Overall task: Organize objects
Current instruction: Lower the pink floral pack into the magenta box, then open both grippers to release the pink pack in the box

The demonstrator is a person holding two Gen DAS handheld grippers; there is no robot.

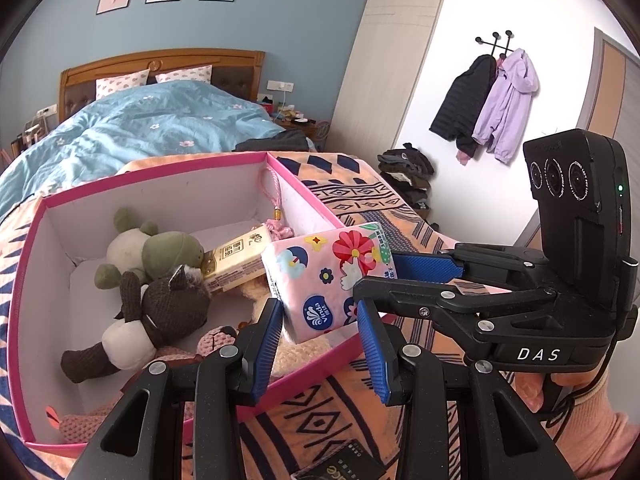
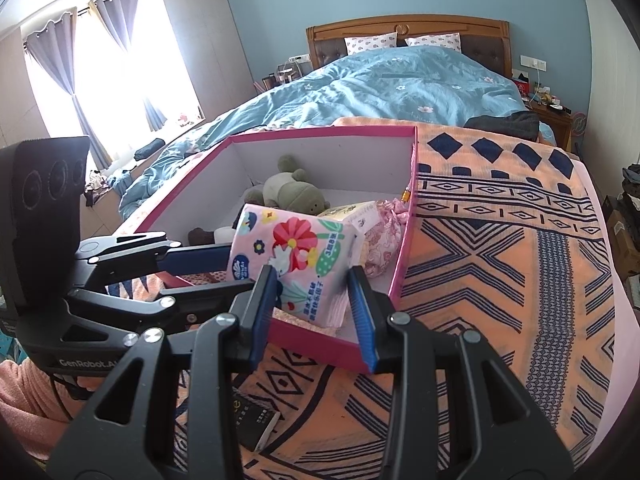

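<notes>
Left wrist view: the left gripper (image 1: pixel 320 308) is clamped on the lower corner of the pink, flower-printed soft tissue pack (image 1: pixel 328 272), its blue pads against the two sides. From the right, the right gripper (image 1: pixel 378 276) pinches the pack's far end, one finger above and one below. The pack is tilted over the near right corner of the pink-rimmed white cardboard box (image 1: pixel 160 176), which sits on the orange blanket with navy patterns (image 1: pixel 360 196).

This view looks deep into the box: a green frog plush (image 1: pixel 160 248), a brown knitted plush animal (image 1: pixel 168 304), a beige wrapped tissue pack (image 1: pixel 236 264) and a pink tassel charm (image 1: pixel 272 196) hanging on the right wall. It alone shows the black and lilac jackets (image 1: pixel 504 104) on wall hooks.

Right wrist view: the right gripper (image 2: pixel 310 276) grips the flowered pack (image 2: pixel 296 252) between its pads, and the left gripper (image 2: pixel 240 270) holds it from the left. The box (image 2: pixel 320 132) hides most of its contents; the frog (image 2: pixel 288 192) and beige pack (image 2: pixel 352 210) show. Only here are the purple window curtains (image 2: pixel 112 12) visible, and a black book-like item (image 2: pixel 256 424) on the blanket (image 2: pixel 500 240) shows more fully.
</notes>
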